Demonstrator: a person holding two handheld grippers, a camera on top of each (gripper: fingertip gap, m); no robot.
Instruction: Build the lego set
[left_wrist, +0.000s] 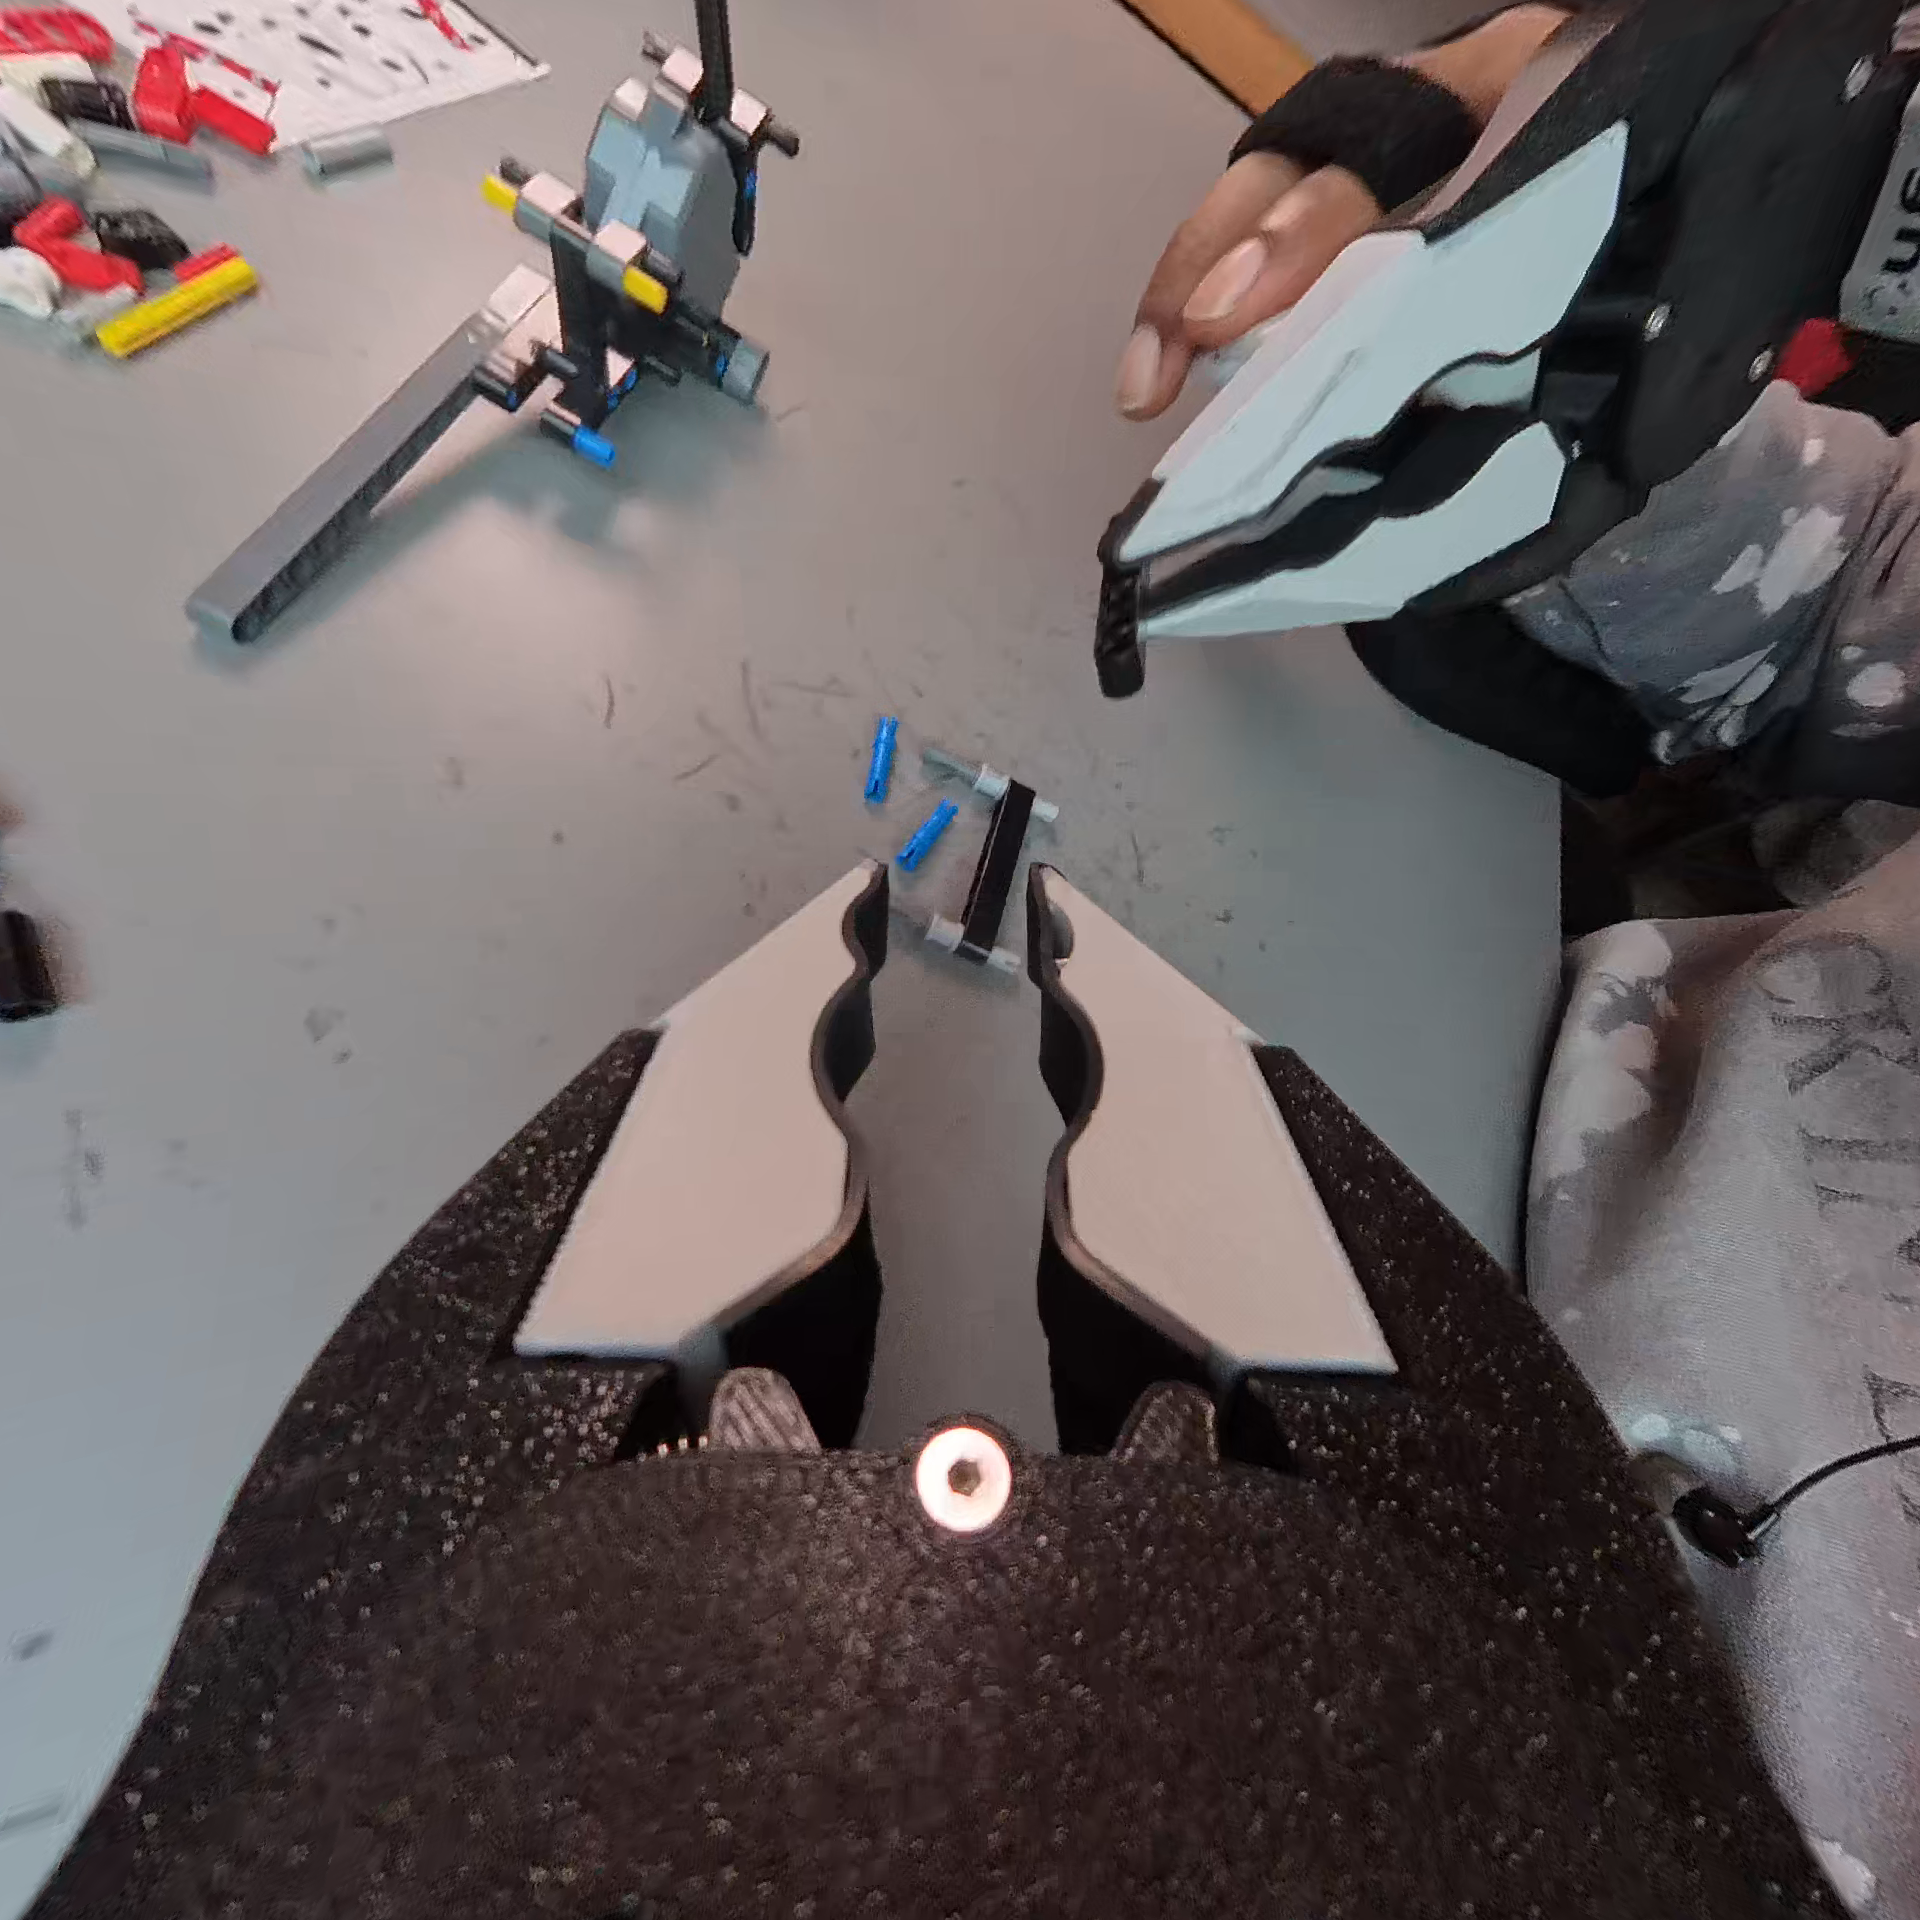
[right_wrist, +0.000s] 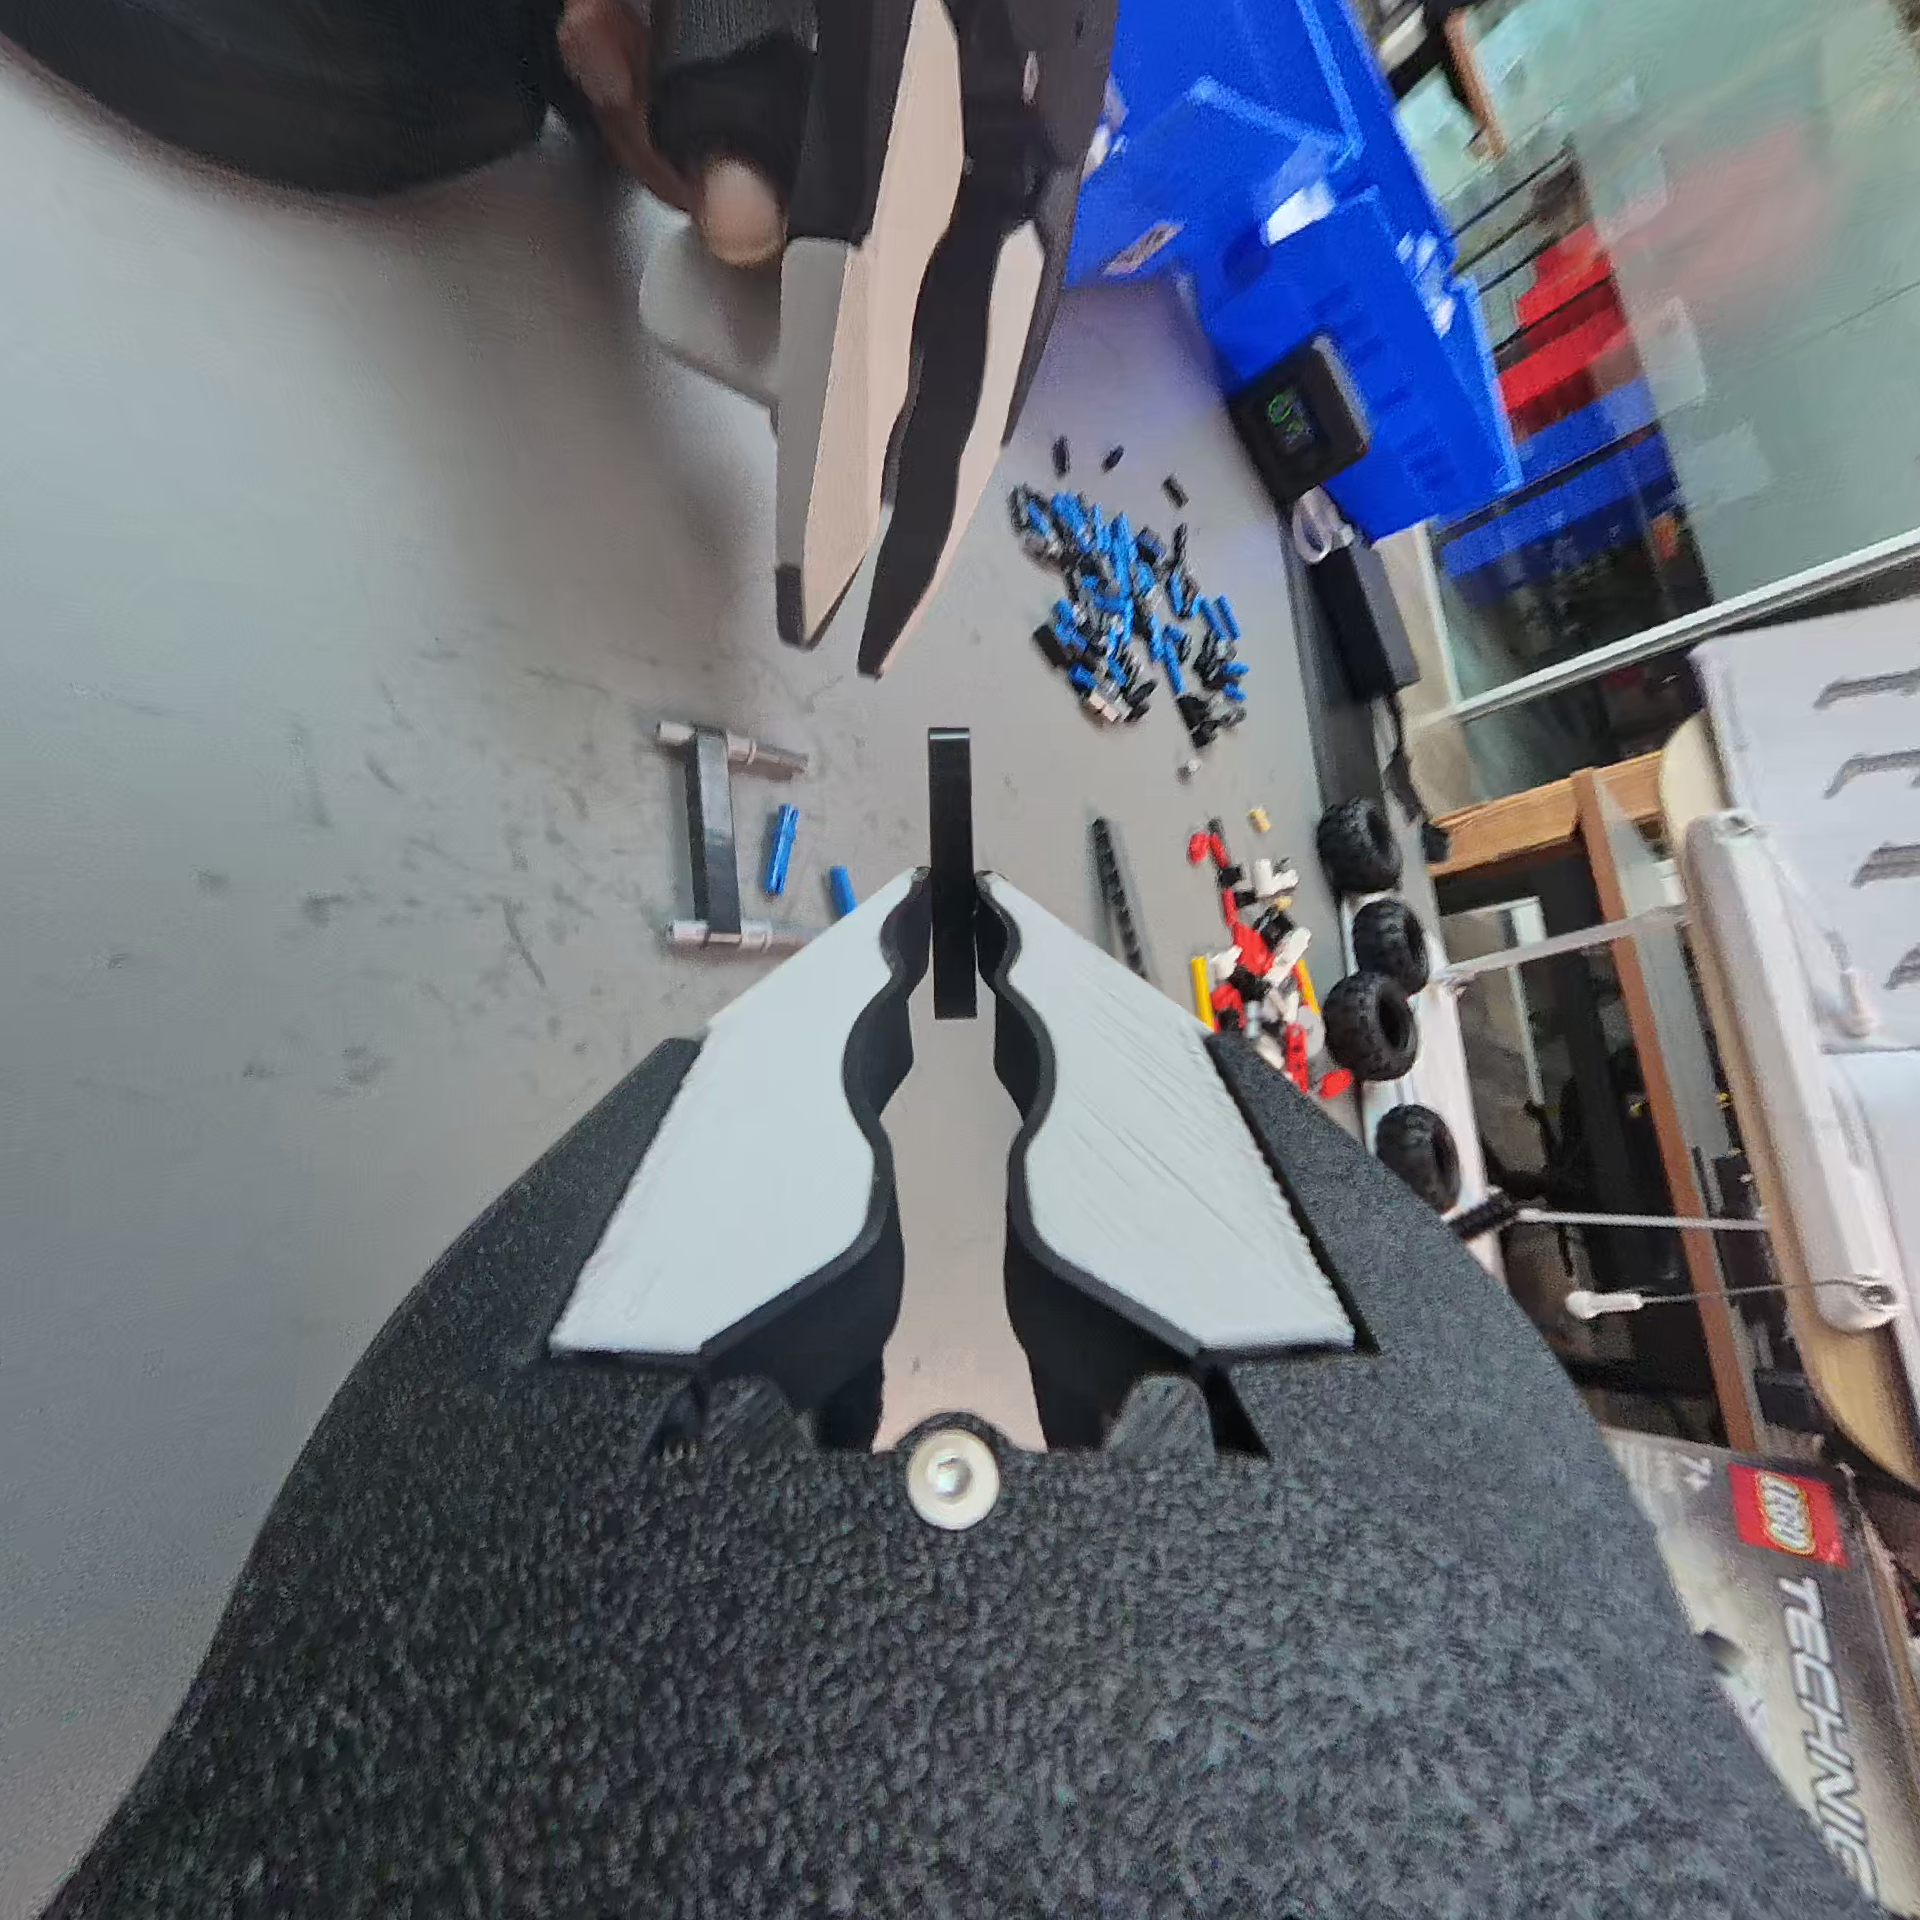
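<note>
My left gripper (left_wrist: 958, 883) is open, low over the grey table (left_wrist: 520, 831). A short black beam with grey pins through both ends (left_wrist: 1003, 831) lies just ahead, between its fingertips. Two loose blue pins (left_wrist: 881, 758) lie just left of that beam. My right gripper (right_wrist: 953, 883) is shut on another short black beam (right_wrist: 953, 810), which stands up past its tips. In the left wrist view the right gripper (left_wrist: 1132, 582) hovers at upper right with that beam (left_wrist: 1118, 649). The right wrist view shows the left gripper (right_wrist: 836, 629) above the pinned beam (right_wrist: 712, 842).
A part-built grey and black assembly (left_wrist: 644, 260) with a long grey beam (left_wrist: 353, 468) stands at far left. Loose red, yellow and black parts (left_wrist: 114, 249) and an instruction sheet (left_wrist: 343, 52) lie beyond. A pile of blue and black pins (right_wrist: 1132, 613), tyres (right_wrist: 1371, 1018), blue bins (right_wrist: 1299, 260) and the set box (right_wrist: 1787, 1621) are there too. The tips of one gripper are about 7 cm away from the tips of the other.
</note>
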